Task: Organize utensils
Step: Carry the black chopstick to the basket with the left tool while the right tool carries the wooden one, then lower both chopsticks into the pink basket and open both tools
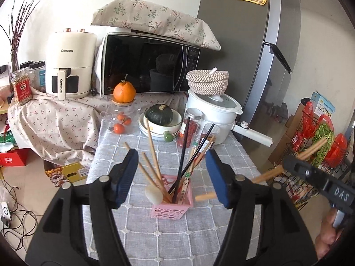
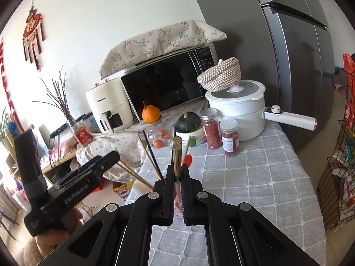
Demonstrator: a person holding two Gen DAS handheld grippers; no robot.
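Observation:
A pink perforated holder (image 1: 172, 206) stands on the grey checked tablecloth and holds several wooden and black chopsticks (image 1: 155, 155) and a white-headed utensil (image 1: 153, 194). My left gripper (image 1: 172, 177) is open, its blue pads on either side of the holder and above it. My right gripper (image 2: 177, 175) is shut on a pair of wooden chopsticks (image 2: 177, 153), which point away from the camera. In the left wrist view the right gripper (image 1: 315, 175) enters from the right with the wooden chopsticks (image 1: 266, 175) angled down toward the holder.
At the table's far end stand a white electric pot (image 1: 217, 110) with a woven basket (image 1: 207, 82), two jars of red contents (image 2: 221, 130), a bowl with a green squash (image 1: 159, 115), a glass jar of oranges (image 1: 121, 122). Microwave (image 1: 150, 64), air fryer (image 1: 68, 66) and fridge (image 1: 255, 44) behind.

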